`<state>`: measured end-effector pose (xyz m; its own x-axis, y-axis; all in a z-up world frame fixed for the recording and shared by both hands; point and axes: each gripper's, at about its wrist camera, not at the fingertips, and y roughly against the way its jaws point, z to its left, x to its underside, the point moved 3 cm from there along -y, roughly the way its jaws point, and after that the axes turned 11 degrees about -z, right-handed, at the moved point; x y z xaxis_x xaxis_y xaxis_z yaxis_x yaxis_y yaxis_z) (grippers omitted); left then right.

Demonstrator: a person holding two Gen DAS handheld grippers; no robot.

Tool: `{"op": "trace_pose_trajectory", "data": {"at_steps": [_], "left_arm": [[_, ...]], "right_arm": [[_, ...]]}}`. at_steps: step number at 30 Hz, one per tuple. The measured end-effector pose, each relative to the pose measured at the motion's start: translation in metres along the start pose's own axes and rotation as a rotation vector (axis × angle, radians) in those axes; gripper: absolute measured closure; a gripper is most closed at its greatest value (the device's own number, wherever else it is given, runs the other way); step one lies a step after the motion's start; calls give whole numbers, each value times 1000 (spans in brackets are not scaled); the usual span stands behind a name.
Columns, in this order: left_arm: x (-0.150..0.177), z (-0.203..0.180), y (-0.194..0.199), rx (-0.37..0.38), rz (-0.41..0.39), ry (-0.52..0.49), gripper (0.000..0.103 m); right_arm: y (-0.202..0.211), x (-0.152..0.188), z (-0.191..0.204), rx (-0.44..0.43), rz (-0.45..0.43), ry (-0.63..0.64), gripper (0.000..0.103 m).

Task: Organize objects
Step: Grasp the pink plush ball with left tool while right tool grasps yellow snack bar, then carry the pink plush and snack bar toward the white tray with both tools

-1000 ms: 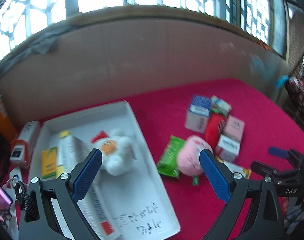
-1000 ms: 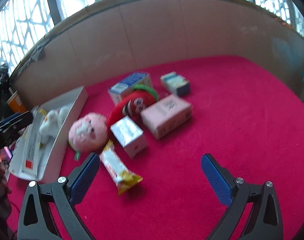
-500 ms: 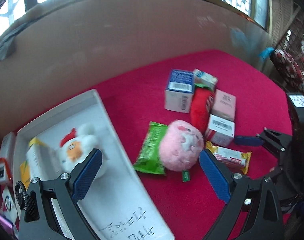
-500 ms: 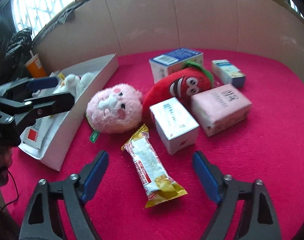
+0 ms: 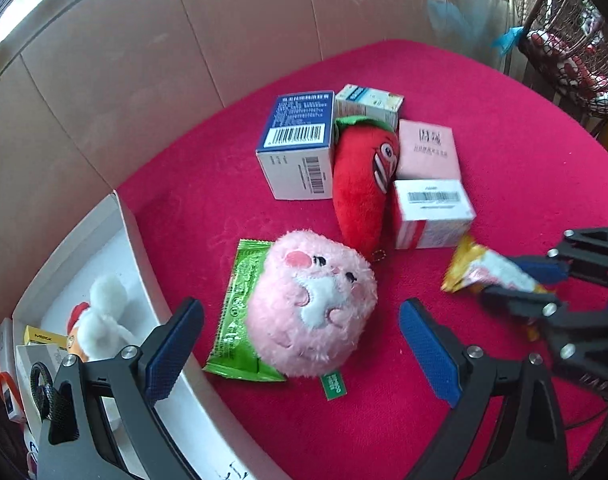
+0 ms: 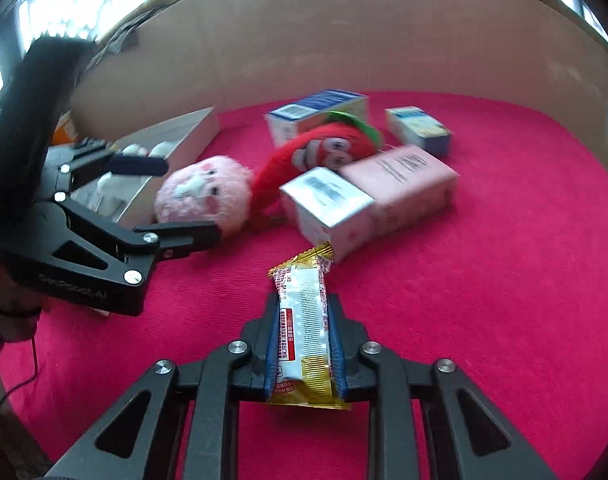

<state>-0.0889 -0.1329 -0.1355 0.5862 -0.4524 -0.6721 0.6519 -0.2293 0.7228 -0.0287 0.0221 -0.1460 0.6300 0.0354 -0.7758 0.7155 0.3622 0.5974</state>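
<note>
Right tool (image 6: 304,344) had just been closing and now clamped a yellow-and-white snack bar (image 6: 304,312) between its blue pads, above the red-covered counter (image 6: 484,300). Left tool (image 5: 300,344) stood open over a pink plush ball (image 5: 310,306) lying on a green packet (image 5: 236,312). Nearby lay a red pepper plush (image 5: 362,184) among several small boxes. A white tray (image 5: 144,280) sat at the counter's left edge, a cardboard wall (image 5: 184,60) behind and windows above.
</note>
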Motion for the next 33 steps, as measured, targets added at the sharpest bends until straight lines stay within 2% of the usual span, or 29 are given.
{"op": "trace_pose_trajectory", "data": {"at_steps": [4,6,8,9,14,23,28,33], "left_arm": [[3,-8,-8,-7,26,-27,7],[5,-14,-11,-18,35,-58,22],[7,-16,-14,-23,38,-64,29],[7,-15,-14,-25,37,-55,39],[10,-11,-8,-40,14,-38,48],[11,-5,38,-38,-131,61,51],[15,2,75,-55,-217,148,51],[1,-10,91,-95,-273,157,51]], "right_arm": [[-2,-3,-3,6,-2,-15,80],[-2,-3,-3,5,-2,-15,80],[-2,-3,-5,0,-2,-23,80],[-1,-4,-6,-3,-4,-27,80],[-1,-3,-8,-1,-4,-24,80],[3,-4,-16,23,-25,-58,81],[12,-6,-14,56,-77,-49,81],[27,-7,-4,78,-123,-22,81]]}}
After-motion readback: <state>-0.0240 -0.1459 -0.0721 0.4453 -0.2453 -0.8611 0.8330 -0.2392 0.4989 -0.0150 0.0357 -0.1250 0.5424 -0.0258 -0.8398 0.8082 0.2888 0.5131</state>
